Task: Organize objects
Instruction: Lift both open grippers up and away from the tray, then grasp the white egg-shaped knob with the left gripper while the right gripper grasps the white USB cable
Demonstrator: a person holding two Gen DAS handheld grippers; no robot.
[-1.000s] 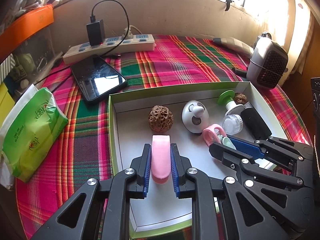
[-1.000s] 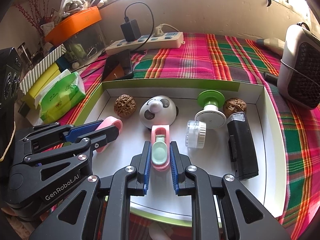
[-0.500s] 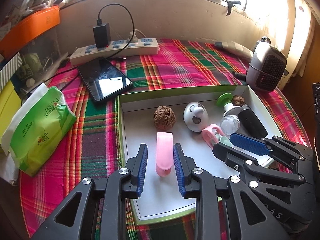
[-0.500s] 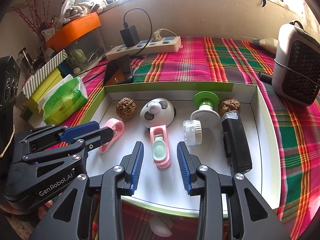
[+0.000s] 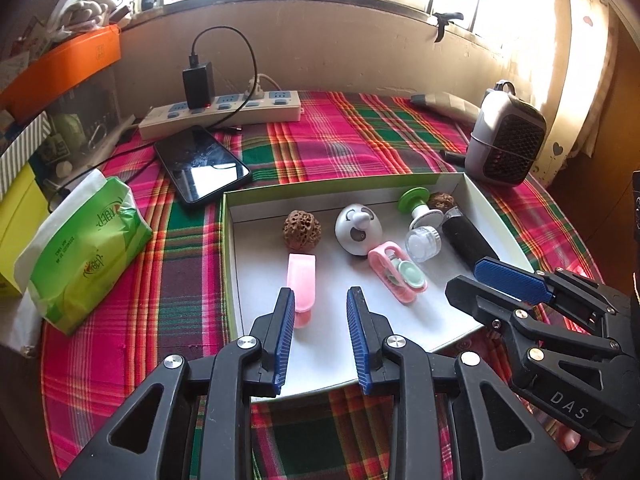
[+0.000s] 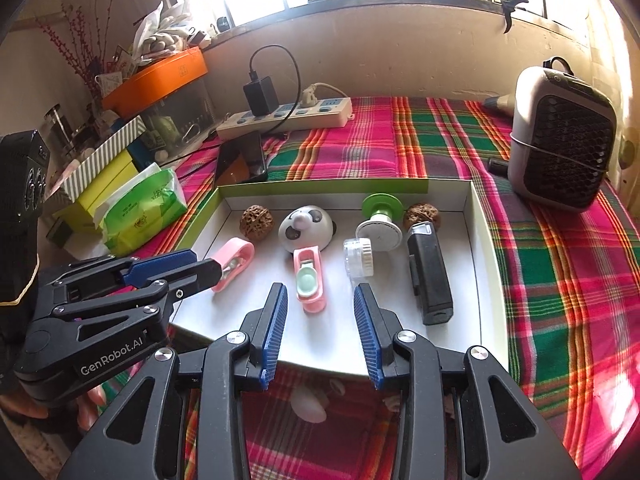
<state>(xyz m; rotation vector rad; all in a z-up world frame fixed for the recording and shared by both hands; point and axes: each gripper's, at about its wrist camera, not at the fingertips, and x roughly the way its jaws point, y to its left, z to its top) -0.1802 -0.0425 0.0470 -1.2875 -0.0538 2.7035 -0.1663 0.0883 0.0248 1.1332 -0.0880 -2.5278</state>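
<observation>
A white box with a green rim holds a pink clip, a pink and mint clip, a walnut, a panda toy, a clear jar, a green-capped bottle, a second walnut and a black case. My left gripper is open and empty, just behind the pink clip. My right gripper is open and empty, behind the pink and mint clip.
The plaid cloth carries a phone, a power strip with a black charger, a green tissue pack and a grey heater. Boxes and an orange bin stand at the left.
Both grippers opened, let go of their clips in the box, and drew back and up. The pink clip and the pink and mint clip now lie free on the box floor.
</observation>
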